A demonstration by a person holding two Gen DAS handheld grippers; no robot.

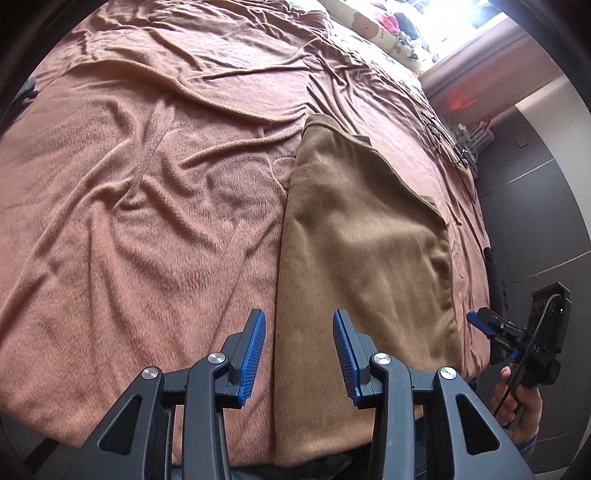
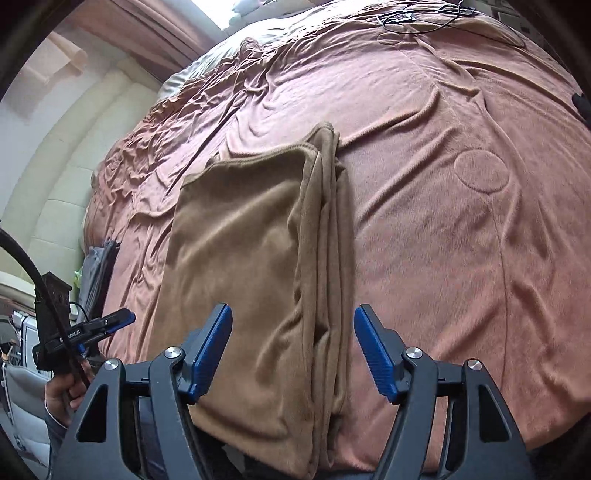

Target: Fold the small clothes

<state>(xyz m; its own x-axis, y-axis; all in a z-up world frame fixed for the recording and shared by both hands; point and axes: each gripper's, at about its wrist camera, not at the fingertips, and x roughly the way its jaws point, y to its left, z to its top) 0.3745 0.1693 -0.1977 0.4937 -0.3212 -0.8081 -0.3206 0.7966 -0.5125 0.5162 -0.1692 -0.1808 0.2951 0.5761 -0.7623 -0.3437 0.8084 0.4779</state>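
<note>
Garment (image 1: 365, 236): tan fleece, folded into a long rectangle
Bed cover (image 1: 147, 206): pink plush, wrinkled
Left gripper (image 1: 299, 354): jaws apart, empty
Right gripper (image 2: 293, 354): wide, empty

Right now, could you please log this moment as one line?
garment: brown cloth folded on bed | left gripper: open, empty | right gripper: open, empty

— What fills the room?
— A wide bed (image 1: 147, 184) under a rumpled pinkish-brown blanket (image 2: 443, 240). At its head stands a cream padded headboard (image 2: 74, 166).
— And the light?
— Bright daylight comes from a window (image 1: 461, 22) beyond the bed, past patterned pillows (image 1: 376, 33). Beside the bed, dark grey floor (image 1: 535, 184).
</note>
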